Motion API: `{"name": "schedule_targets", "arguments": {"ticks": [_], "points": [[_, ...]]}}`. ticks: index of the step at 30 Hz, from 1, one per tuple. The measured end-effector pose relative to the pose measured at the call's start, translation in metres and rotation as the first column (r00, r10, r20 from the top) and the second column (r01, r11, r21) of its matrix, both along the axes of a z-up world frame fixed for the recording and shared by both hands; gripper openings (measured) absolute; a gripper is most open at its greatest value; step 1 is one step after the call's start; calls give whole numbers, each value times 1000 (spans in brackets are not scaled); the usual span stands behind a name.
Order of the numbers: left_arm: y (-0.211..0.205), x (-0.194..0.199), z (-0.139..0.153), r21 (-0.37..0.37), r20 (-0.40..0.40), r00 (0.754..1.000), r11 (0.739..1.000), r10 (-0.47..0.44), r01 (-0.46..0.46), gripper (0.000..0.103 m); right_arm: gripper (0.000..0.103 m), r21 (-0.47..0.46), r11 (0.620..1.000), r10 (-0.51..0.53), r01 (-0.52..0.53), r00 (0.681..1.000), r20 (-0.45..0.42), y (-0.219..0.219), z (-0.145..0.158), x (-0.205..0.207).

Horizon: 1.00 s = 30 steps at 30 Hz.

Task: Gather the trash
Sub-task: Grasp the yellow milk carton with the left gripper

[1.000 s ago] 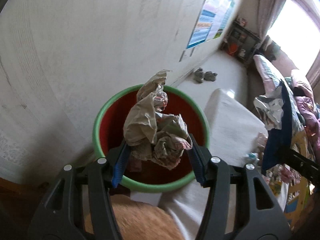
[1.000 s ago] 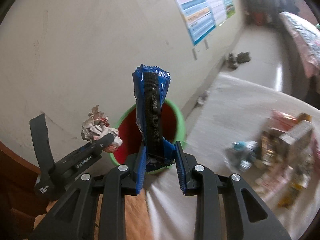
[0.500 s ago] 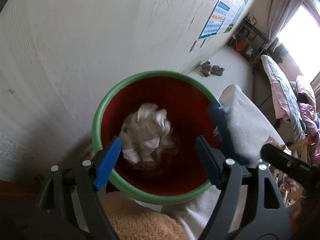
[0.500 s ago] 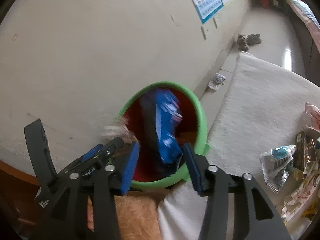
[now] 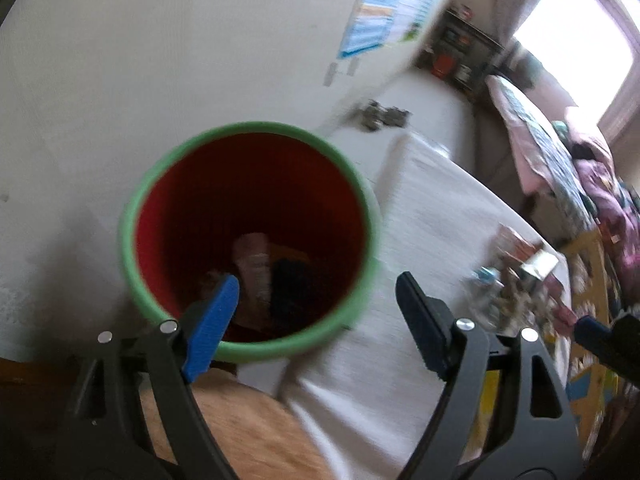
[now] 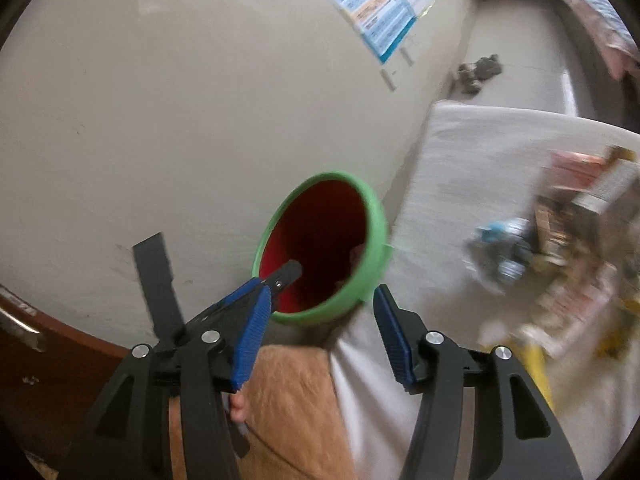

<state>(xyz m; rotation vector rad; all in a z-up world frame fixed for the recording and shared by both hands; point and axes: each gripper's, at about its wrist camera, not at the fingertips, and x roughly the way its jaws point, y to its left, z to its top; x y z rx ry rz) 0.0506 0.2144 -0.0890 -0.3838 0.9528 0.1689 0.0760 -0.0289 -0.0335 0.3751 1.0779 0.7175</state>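
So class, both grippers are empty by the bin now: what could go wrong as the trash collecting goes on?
1. The green-rimmed red bin stands right at the white cloth's edge, so a swinging left gripper might knock it.
2. The left gripper's tip crosses close in front of the right gripper; the two could collide.
3. The remaining wrappers are heaped together, so a grab may scatter some.

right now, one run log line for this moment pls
left tool: open, empty | right tool: open, empty | bin: trash inside | more trash on white cloth
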Motion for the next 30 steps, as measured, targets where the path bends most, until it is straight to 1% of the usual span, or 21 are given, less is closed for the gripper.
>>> {"name": "schedule_targets", "arguments": {"ticks": [3,6,7,8,10,11,14,16,18,23,30], "points": [[-34,4,5,-23,3,997,997,-77,78,78,53,-7,997,-81,82,996,24,-43,11,-8],[-68,5,6,-42,-3,989,988,-149,149,78,54,-29,981,-189,190,981,48,-91,19,-13],[-78,5,4,-58,-8,986,984,-167,166,78,54,-39,973,-227,229,972,52,-107,19,-13],[-89,4,2,-88,-17,982,978,-190,188,78,54,-54,963,-263,265,963,55,-121,18,-14],[-110,1,-4,-138,-39,974,967,-223,216,84,54,-102,935,-335,340,940,62,-146,13,-13],[-124,-1,-10,-163,-56,968,958,-246,234,85,54,-121,921,-366,371,929,61,-157,9,-14],[-152,-5,-22,-176,-104,952,948,-287,266,87,54,-155,887,-435,436,899,40,-184,-6,-14],[-168,-8,-33,-191,-140,938,939,-316,288,87,54,-170,869,-468,464,883,17,-196,-16,-15],[-179,-10,-41,-193,-170,930,937,-325,292,88,54,-161,864,-486,478,874,-16,-209,-26,-17],[-197,-5,-62,-207,-241,914,937,-326,280,89,54,-151,868,-481,473,876,-24,-214,-33,-20],[-217,-1,-80,-196,-297,890,935,-345,297,89,54,-133,875,-476,466,877,-58,-218,-42,-20]]}}
